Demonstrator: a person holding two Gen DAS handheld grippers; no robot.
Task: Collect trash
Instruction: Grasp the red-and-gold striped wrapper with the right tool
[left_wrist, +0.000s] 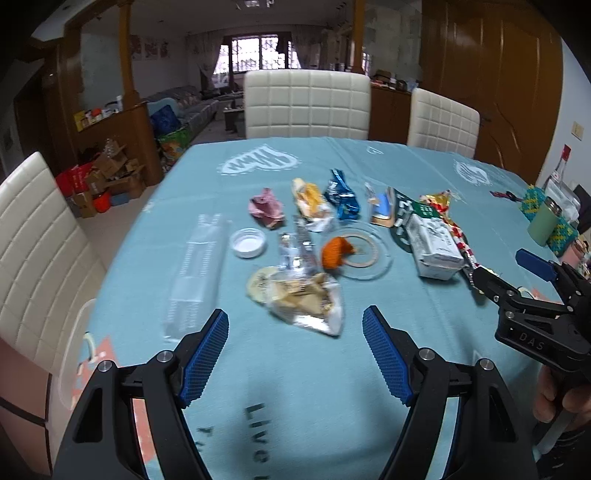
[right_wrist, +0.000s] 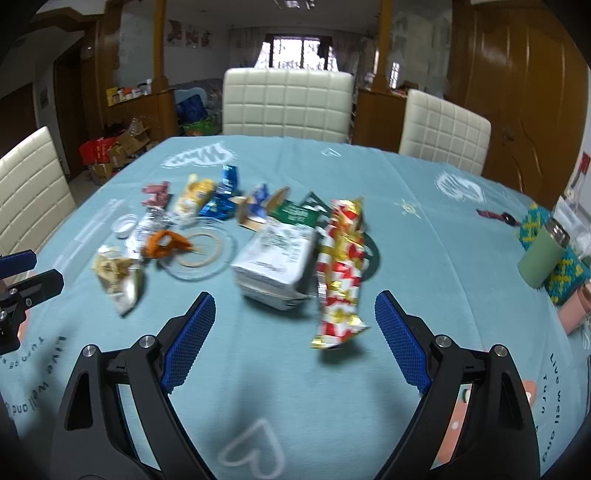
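Bench (left_wrist: 424, 314) covered in a light blue cloth printed with white hearts and dark lettering. Trash sits in a loose cluster mid-bench: clear snack bag (left_wrist: 306, 295) nearest the left gripper (left_wrist: 295, 354), orange peel (left_wrist: 334, 253) on the rim of a clear glass plate (left_wrist: 380, 264), white lid (left_wrist: 247, 242), pink wrapper (left_wrist: 266, 207), yellow packet (left_wrist: 310, 203), blue wrapper (left_wrist: 342, 195), white carton (right_wrist: 275, 267), and red-gold wrapper (right_wrist: 341, 273) just ahead of the right gripper (right_wrist: 295, 339). Flat clear plastic sleeve (left_wrist: 195, 273) lies left of the pile. Both grippers released, jaws wide, nothing between the pads, hovering over bare cloth short of the trash. Green tumbler (right_wrist: 541, 260) and knitted teal-yellow items at the right edge. Cream quilted chairs (left_wrist: 306, 105) around the bench. Behind: wood partition and cabinets, cardboard boxes (left_wrist: 110, 173) on the floor, sofa, barred window (left_wrist: 255, 53).
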